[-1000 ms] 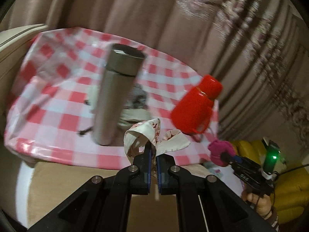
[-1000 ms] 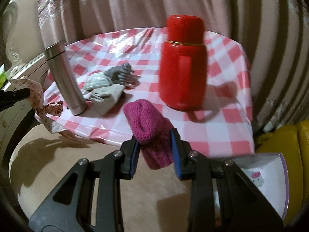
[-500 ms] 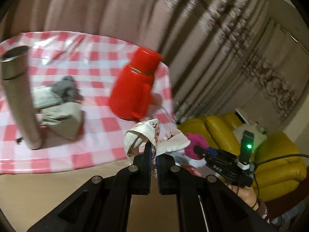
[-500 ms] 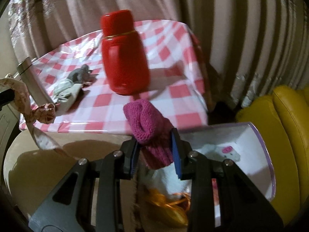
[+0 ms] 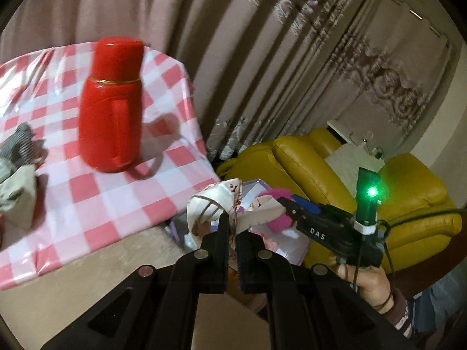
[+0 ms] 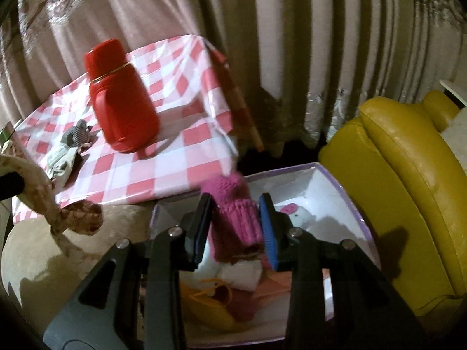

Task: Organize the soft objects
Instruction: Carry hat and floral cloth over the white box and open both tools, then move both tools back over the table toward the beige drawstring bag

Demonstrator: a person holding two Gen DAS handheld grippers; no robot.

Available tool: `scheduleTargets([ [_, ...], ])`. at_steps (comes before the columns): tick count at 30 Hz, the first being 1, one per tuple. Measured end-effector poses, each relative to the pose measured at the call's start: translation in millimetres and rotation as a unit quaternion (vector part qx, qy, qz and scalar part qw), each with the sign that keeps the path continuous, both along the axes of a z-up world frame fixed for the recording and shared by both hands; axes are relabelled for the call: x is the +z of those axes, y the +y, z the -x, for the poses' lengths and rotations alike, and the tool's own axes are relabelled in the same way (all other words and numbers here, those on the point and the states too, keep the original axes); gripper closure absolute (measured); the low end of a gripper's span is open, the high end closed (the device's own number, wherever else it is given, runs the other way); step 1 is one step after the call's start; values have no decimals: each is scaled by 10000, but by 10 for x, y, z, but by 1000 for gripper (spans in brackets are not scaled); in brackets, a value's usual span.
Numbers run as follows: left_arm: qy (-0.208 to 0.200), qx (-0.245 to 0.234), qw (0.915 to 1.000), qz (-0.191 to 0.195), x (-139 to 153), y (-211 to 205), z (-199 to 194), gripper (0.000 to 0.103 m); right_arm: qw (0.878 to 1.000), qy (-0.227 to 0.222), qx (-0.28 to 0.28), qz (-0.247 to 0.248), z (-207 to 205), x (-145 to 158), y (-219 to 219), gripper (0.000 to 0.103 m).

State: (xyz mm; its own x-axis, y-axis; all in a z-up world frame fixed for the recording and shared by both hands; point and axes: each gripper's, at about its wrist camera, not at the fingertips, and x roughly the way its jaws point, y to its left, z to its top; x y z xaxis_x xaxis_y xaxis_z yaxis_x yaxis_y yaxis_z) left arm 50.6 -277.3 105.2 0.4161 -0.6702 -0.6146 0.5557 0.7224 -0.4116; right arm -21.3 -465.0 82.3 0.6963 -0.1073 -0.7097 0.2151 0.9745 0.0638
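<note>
Curtained room, checked bench (image 6: 175, 172) beside a yellow sofa (image 6: 408, 189). Below the bench edge, an open box (image 6: 329, 186) of soft toys. Right gripper (image 6: 235, 227) fingers opening around a pink knitted hat (image 6: 233, 213), directly above the box. Left gripper (image 5: 232, 233) fingers pinched tight on a printed cloth (image 5: 216, 204). Best released low, well inside the walls.

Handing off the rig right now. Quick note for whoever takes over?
Left tongs: shut on the printed cloth, near the box.
Right tongs: over the purple-rimmed box, jaws opening with the pink knit piece between them.
Done: box already holds several soft items.
Left: finish dropping the pink knit piece, then the printed cloth. Grey and pale soft items wait on the checked table beside the red flask.
</note>
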Motion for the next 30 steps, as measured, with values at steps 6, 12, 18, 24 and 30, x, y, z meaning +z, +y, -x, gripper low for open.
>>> scheduleTargets([
  [6, 168, -115, 9997, -164, -78, -392, -203, 94, 9997, -68, -252, -34, 69, 51, -157, 25],
  [12, 376, 61, 9992, -135, -220, -333, -253, 48, 9998, 2, -183, 34, 47, -4, -125, 25],
  [18, 407, 203, 9989, -127, -243, -158, -246, 48, 9999, 88, -48, 40, 13, -54, -23, 25],
  [24, 542, 394, 9976, -157, -380, 71, -186, 48, 9998, 169, 118, 81, -39, -70, 133, 24],
  [30, 625, 766, 9948, -232, -524, 492, -58, 48, 9984, 255, 499, 108, -135, -98, 449, 24],
])
